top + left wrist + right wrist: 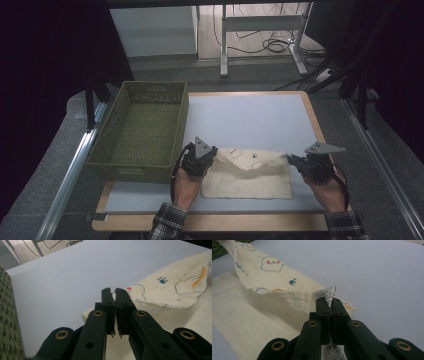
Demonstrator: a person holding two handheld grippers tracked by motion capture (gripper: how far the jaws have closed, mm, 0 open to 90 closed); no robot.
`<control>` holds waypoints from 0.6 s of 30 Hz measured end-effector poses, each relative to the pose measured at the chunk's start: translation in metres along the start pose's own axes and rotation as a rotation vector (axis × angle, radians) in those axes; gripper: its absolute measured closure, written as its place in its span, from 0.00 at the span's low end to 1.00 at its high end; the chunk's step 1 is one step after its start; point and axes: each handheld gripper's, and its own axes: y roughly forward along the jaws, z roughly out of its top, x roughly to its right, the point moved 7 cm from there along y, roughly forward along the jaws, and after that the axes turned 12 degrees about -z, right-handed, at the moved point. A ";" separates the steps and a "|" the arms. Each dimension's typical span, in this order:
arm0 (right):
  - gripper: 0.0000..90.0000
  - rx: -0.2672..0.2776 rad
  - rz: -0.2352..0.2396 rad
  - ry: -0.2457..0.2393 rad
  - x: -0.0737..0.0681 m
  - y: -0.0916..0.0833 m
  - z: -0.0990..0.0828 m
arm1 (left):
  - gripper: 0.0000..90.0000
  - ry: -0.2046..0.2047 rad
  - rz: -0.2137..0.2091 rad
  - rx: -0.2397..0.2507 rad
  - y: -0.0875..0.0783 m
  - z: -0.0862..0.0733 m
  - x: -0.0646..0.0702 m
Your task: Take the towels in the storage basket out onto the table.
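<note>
one cream printed cloth [247, 175] is found near the front edge of the worktop [250, 115], its long axis running left to right between the hands. the left gripper [209, 151] is clenched on the cloth's far left corner, the right gripper [291, 159] on its far right corner beside a care label [325, 293]. the far edge is held lifted, folded toward the front. one green basket [150, 90] is noted at the left edge.

A cream muslin cloth [247, 180] printed with small animal outlines and paw prints lies on the table's near half. Its far edge is lifted and folded toward the near side, with a printed care label [326, 295] at one corner.
</note>
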 end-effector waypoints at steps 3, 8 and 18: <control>0.96 0.002 0.005 -0.010 -0.004 -0.006 -0.004 | 0.96 0.002 -0.009 0.010 -0.008 -0.009 0.008; 0.96 0.002 0.011 -0.024 -0.013 -0.018 -0.015 | 0.96 0.000 -0.032 0.025 -0.020 -0.024 0.020; 0.96 -0.024 0.045 -0.019 -0.028 -0.025 -0.043 | 0.95 -0.027 -0.055 0.027 -0.031 -0.057 0.030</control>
